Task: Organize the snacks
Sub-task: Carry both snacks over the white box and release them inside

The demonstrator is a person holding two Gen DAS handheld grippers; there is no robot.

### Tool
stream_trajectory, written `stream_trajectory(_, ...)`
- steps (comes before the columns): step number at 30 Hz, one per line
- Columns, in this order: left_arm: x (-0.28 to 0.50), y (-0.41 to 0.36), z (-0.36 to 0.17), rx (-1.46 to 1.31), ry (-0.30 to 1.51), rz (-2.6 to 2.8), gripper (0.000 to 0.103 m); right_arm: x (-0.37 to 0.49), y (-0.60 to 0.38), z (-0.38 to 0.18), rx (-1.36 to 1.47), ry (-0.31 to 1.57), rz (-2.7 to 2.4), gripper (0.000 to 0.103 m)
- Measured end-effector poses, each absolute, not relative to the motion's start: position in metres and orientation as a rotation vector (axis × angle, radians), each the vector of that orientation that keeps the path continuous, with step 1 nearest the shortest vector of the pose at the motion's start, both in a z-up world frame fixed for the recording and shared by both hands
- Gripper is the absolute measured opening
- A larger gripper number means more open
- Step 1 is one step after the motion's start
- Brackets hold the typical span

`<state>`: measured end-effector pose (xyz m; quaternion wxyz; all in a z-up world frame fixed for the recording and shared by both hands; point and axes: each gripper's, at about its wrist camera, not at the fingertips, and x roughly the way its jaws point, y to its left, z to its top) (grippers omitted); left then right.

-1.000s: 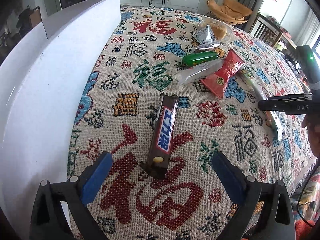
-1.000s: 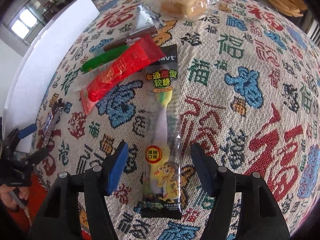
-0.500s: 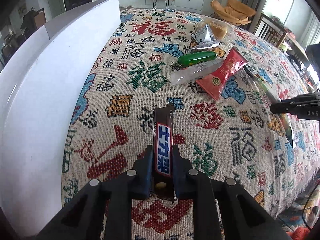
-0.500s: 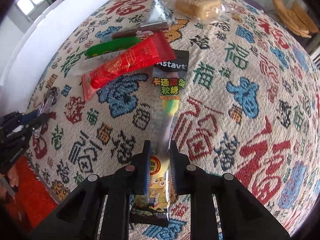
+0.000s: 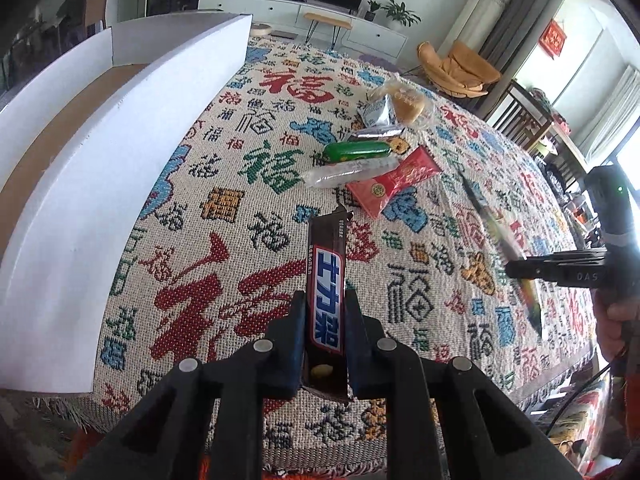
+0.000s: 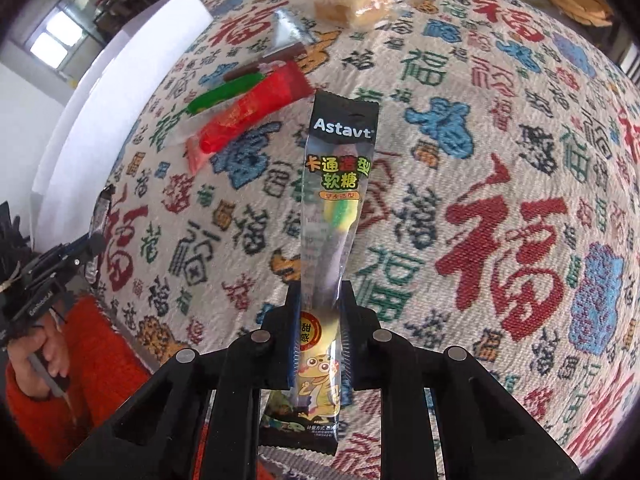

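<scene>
Brown chocolate bar (image 5: 325, 280) sits pinched in our left gripper (image 5: 325, 320), gummy packet (image 6: 334, 216) in our right gripper (image 6: 320, 320), both lifted for the white box (image 5: 80, 184).

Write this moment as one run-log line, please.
left gripper: shut on chocolate bar | right gripper: shut on gummy candy packet | white box: no snacks seen inside

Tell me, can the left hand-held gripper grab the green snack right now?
Probably not yet. The left hand-held gripper is shut on the chocolate bar, so it is full. Nothing lies across the way to the green snack.
</scene>
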<state>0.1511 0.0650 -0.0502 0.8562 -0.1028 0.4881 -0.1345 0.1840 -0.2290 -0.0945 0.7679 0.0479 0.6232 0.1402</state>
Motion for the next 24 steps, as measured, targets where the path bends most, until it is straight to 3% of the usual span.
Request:
stream_trajectory(9, 0.154, 0.168, 0.037, -0.283, 0.891, -0.125, 0.017, 0.214, -0.098, 0.006, 0.035, 1.133, 0.582, 0.017)
stream_trajectory(14, 0.167, 0.259, 0.04, -0.295, 0.912, 0.103, 0.017, 0.239, 0.019, 0.055, 0.021, 1.005, 0.763, 0.018)
stream_trajectory(18, 0.171, 0.296, 0.03, -0.293, 0.918, 0.211, 0.018, 0.257, 0.104, 0.056, 0.023, 0.982, 0.841, 0.019)
stream_trajectory(20, 0.175, 0.308, 0.019, -0.308, 0.936, 0.247, 0.018, 0.264, 0.138, 0.041, 0.007, 0.993, 0.86, 0.03)
stream_trajectory(21, 0.176, 0.311, 0.014, -0.327, 0.948, 0.244, 0.019, 0.267, 0.151, 0.032, -0.006, 1.012, 0.863, 0.044)
stream_trajectory(22, 0.175, 0.314, 0.009, -0.344, 0.957, 0.239, 0.019, 0.269, 0.159, 0.023, -0.011, 1.03, 0.87, 0.05)
stream_trajectory(24, 0.172, 0.311, 0.002, -0.345, 0.962, 0.233, 0.019, 0.269, 0.16, 0.011, -0.013, 1.052, 0.864, 0.052)
